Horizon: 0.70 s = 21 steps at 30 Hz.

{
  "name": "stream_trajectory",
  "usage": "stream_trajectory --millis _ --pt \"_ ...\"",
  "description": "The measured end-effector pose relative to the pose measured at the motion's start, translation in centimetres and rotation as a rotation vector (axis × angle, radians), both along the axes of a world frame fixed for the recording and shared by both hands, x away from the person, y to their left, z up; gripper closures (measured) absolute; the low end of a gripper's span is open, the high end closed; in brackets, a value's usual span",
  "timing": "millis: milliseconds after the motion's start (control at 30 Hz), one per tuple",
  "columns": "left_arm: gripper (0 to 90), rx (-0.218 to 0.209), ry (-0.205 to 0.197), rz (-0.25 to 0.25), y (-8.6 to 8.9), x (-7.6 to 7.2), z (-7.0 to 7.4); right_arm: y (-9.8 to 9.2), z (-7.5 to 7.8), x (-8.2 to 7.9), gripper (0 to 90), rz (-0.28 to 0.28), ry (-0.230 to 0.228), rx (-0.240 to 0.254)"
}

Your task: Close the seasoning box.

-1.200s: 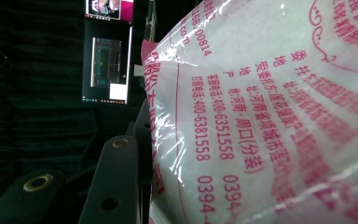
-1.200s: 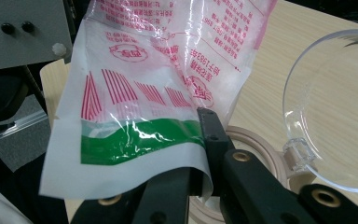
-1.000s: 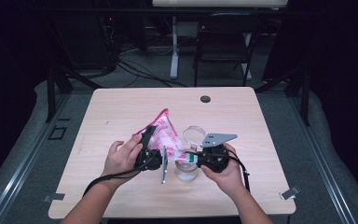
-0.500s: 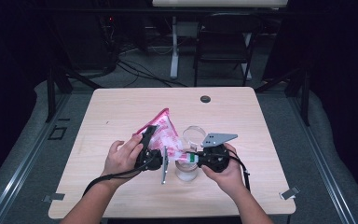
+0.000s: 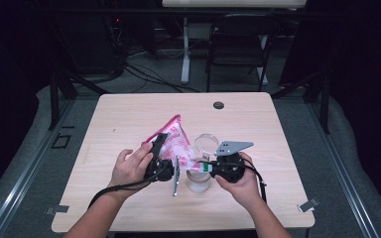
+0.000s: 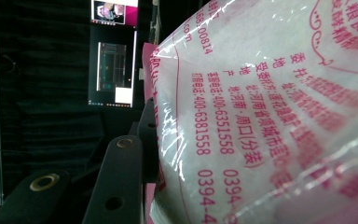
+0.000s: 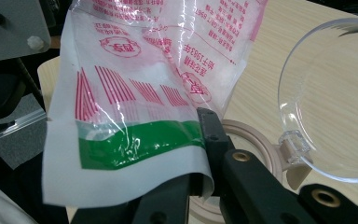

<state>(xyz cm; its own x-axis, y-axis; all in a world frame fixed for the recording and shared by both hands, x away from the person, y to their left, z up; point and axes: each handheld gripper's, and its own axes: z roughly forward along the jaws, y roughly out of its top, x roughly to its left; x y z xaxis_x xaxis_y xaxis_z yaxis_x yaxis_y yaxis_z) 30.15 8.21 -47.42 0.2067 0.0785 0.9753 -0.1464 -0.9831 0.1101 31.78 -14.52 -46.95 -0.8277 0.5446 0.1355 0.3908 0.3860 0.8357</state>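
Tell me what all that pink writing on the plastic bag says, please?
On the plastic bag, left gripper view:
"400-6381558"
"0394-4", cut off by the frame edge
"-00814", its start hidden
Chinese characters beside them: too uncertain to quote.

On the same bag, right gripper view:
"1993", printed upside down
The round pink seals: too small to read.

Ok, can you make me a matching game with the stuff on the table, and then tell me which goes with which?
Things:
1. plastic bag
2. clear lid
3. right gripper
4. black disc

Descriptions:
A. flipped open, hinged to a beige rim
B. lying alone near the table's far edge
C. pink and white with red writing
D. jaws pinching the bag's green-striped edge

Pairs: 1-C, 2-A, 3-D, 4-B
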Motion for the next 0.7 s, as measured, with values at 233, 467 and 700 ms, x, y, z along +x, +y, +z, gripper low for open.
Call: stream_trajectory --millis 233,467,700 --pt "64.1 0.001 -0.002 -0.001 -0.05 -0.04 -0.05 -0.04 -0.09 0.05 90.0 -0.001 0.005 0.001" --pt "64.1 0.001 -0.013 -0.003 -0.09 -0.09 -0.03 -0.06 -0.17 0.1 90.0 -0.001 0.006 -0.001" --pt "64.2 0.007 -0.022 -0.005 -0.14 -0.25 0.03 -0.08 -0.17 0.12 90.0 0.0 0.009 -0.002"
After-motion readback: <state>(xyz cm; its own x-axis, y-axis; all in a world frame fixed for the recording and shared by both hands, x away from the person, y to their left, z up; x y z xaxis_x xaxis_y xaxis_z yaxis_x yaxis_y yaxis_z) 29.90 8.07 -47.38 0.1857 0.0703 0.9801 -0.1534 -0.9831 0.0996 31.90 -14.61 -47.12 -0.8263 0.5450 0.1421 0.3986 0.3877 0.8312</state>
